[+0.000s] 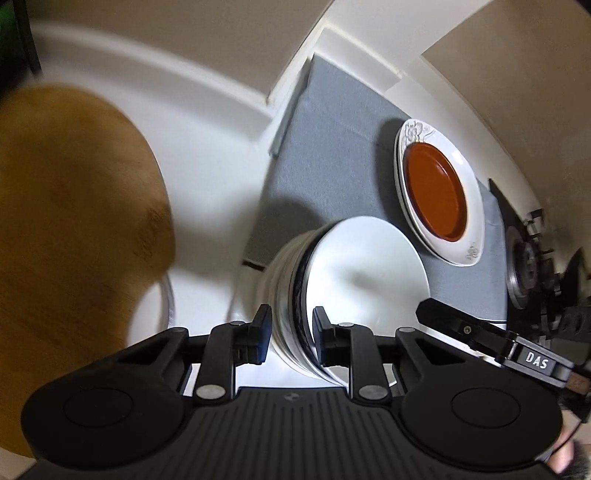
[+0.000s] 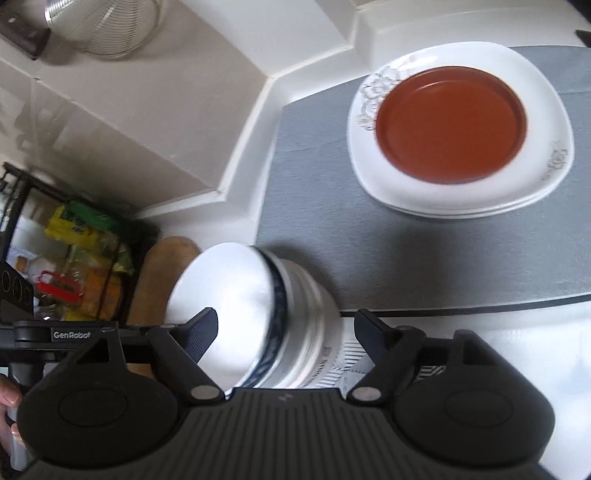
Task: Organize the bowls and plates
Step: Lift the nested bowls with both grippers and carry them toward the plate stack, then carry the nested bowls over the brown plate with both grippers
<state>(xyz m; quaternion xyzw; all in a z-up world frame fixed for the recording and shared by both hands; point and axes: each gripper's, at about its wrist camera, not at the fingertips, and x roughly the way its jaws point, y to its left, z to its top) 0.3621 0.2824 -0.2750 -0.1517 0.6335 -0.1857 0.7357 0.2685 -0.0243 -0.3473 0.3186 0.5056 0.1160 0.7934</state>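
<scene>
A stack of white bowls with a dark blue rim band (image 1: 306, 295) (image 2: 280, 306) is held tilted on its side above the counter. My left gripper (image 1: 291, 328) is shut on the rims of the stack. My right gripper (image 2: 284, 332) is open with its fingers on either side of the same stack; one finger (image 2: 201, 328) lies inside the top bowl. A red-brown plate (image 1: 436, 192) (image 2: 450, 123) lies on a stack of white flowered plates (image 1: 469, 229) (image 2: 546, 173) on a grey mat (image 1: 332, 155) (image 2: 406, 258).
A round wooden board (image 1: 74, 221) (image 2: 162, 266) stands at the left. A gas stove burner (image 1: 524, 266) is at the right of the mat. A rack with packets (image 2: 74, 258) and a wire strainer (image 2: 107, 26) stand to the left. A patterned box (image 2: 354, 362) lies under the bowls.
</scene>
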